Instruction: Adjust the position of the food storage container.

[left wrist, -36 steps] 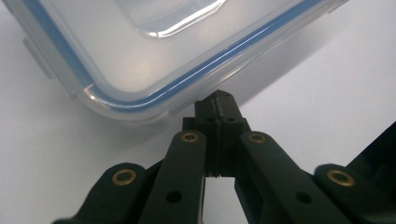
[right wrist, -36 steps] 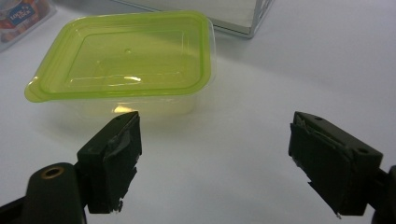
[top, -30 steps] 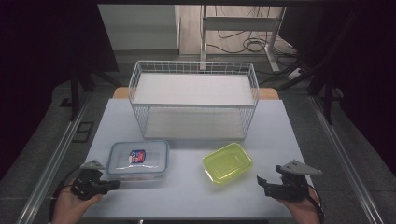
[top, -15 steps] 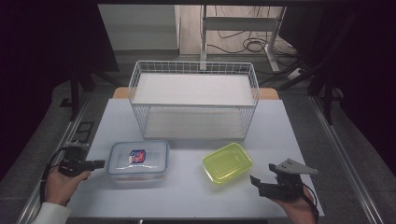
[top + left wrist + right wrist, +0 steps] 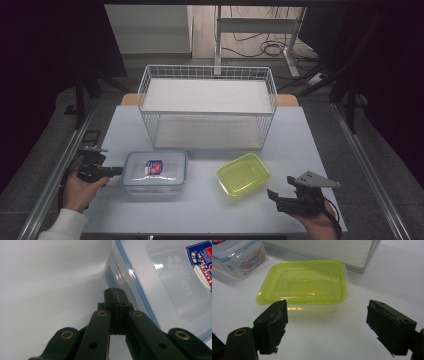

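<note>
High view: I have my left gripper (image 5: 116, 171) at the left side of the clear box (image 5: 155, 170) with the blue-edged lid, and my right gripper (image 5: 272, 194) near the front right corner of the table (image 5: 210, 210), pointing at the green-lidded tub (image 5: 243, 174). Both containers sit on the table in front of the wire basket (image 5: 208, 107), the clear box to the left, the green tub to the right, a gap between them. In the left gripper view my jaws are pressed together with nothing between them, their tips right at the side wall of the clear box, just below the lid's rim; I cannot tell whether they touch it. In the right gripper view my jaws stand wide apart, empty, with the green-lidded tub (image 5: 304, 285) ahead and a strip of bare table between. I judge that I am about to nudge or steady the clear box with closed tips while the right gripper lines up on the tub. The risks: closed tips pushing low on a smooth wall could slide the box sideways toward the tub, or slip up under the rim and lift the lid's latch. The tub looks light, so a jaw bumping its edge could shove it away.
</note>
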A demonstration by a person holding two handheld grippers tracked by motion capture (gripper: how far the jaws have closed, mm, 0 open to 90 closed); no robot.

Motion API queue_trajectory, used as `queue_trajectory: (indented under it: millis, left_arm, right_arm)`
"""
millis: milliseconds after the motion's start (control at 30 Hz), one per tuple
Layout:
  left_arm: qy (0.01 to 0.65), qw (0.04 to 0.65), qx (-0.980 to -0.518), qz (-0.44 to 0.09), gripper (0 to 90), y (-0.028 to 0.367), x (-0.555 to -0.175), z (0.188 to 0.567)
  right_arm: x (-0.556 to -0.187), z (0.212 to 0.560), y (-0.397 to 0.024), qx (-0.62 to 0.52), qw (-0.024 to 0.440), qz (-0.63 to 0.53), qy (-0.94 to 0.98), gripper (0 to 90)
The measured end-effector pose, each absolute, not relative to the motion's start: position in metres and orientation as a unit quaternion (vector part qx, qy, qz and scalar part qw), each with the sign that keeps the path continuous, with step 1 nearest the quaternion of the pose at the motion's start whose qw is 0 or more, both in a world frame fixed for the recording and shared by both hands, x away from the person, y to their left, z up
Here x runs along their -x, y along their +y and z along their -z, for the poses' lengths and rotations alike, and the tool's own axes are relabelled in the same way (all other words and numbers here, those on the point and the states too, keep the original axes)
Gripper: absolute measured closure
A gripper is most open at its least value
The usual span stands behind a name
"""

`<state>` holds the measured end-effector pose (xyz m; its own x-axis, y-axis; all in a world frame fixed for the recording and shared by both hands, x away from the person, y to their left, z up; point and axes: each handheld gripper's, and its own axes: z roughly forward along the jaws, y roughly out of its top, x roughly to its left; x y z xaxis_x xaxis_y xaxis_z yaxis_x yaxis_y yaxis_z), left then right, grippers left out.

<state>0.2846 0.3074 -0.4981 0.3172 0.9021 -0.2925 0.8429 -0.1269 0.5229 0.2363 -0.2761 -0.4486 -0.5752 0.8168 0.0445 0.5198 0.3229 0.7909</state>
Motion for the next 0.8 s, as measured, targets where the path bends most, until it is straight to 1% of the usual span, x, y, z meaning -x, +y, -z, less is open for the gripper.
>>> queue_trajectory:
  millis: [367, 433, 500, 633, 800]
  left_arm:
    - [0.574, 0.313, -0.755, -0.047, 90.0, 0.295, -0.287, 0.500]
    - [0.577, 0.323, -0.749, -0.041, 90.0, 0.297, -0.286, 0.500]
    - [0.584, 0.331, -0.739, -0.049, 89.3, 0.302, -0.283, 0.498]
    - [0.588, 0.356, -0.723, -0.065, 77.0, 0.309, -0.274, 0.488]
    - [0.577, 0.383, -0.718, -0.067, 40.0, 0.312, -0.261, 0.475]
  right_arm:
    - [-0.236, 0.449, -0.271, -0.416, 0.184, -0.400, 0.796, 17.8]
    - [-0.235, 0.449, -0.270, -0.415, 0.183, -0.403, 0.795, 17.5]
    - [-0.235, 0.448, -0.269, -0.416, 0.179, -0.406, 0.794, 17.1]
    - [-0.233, 0.446, -0.263, -0.414, 0.169, -0.415, 0.792, 17.0]
    - [-0.233, 0.442, -0.254, -0.414, 0.153, -0.430, 0.788, 17.1]
